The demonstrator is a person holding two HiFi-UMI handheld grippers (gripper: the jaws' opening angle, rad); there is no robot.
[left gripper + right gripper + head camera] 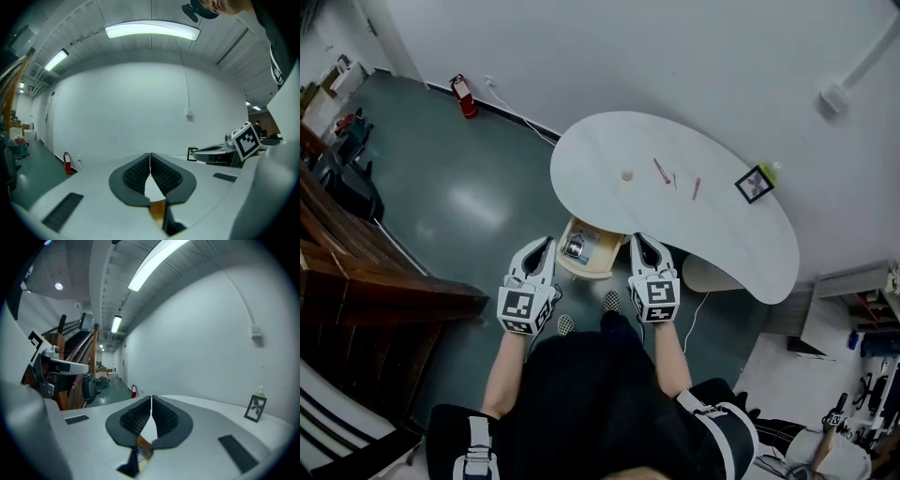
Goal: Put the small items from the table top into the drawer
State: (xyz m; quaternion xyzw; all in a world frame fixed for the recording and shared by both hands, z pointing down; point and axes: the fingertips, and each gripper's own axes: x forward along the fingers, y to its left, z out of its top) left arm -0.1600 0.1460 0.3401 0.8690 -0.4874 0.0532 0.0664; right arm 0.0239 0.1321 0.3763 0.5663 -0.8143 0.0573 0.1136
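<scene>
On the white curved table (600,155) lie a small pale cap (626,173), a red pen (661,171), a tiny reddish piece (675,180) and an orange pen (696,188). Under the table's near edge a wooden drawer (602,262) stands pulled out, with a shiny item (574,247) inside. My left gripper (546,244) (150,155) hovers at the drawer's left, its jaws shut with nothing between them. My right gripper (639,240) (151,398) is at the drawer's right, also shut and holding nothing. Both point level over the table.
A black picture frame (755,184) (255,408) and a green-capped bottle (772,169) stand near the table's far right edge. A red fire extinguisher (465,96) is by the far wall. Dark wooden stairs (356,272) rise at the left. A person's feet (586,319) are below the drawer.
</scene>
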